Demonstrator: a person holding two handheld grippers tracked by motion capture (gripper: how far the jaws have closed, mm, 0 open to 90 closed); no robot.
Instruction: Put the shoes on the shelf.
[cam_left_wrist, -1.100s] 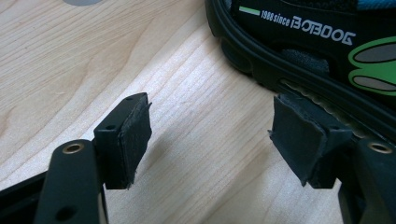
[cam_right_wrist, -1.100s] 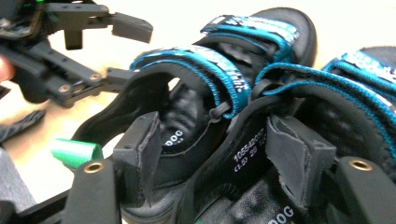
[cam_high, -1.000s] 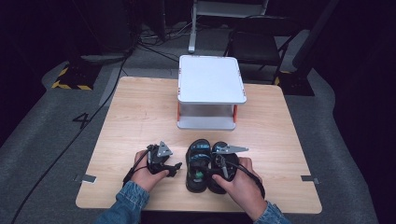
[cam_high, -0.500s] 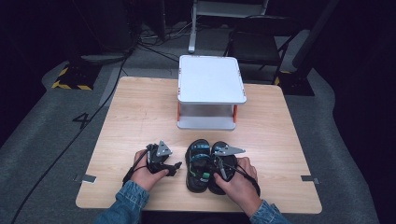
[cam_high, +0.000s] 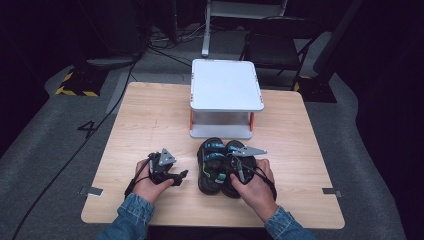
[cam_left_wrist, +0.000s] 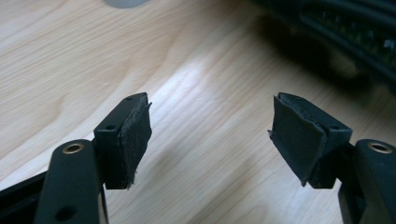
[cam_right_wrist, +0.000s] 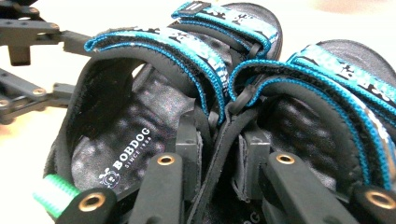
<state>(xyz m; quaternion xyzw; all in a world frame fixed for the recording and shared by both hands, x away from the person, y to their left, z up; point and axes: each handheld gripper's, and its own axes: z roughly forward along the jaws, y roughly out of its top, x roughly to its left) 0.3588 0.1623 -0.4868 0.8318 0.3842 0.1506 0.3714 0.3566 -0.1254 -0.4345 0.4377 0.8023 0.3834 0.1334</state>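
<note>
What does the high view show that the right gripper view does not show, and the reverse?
The high view alone gives the white two-level stand behind the sandals, the whole wooden table, and both hands and denim sleeves.

The right gripper view alone gives the close detail: the right gripper has one jaw inside each sandal, its jaws have just been closing and now pinch the two inner side walls together. It also shows the BOBDOG print and a green tag.

Both show the pair of black sandals with blue straps, and the left gripper beside them.

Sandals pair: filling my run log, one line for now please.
right gripper: fingers just closed, pinching both sandals | left gripper: open over table
</note>
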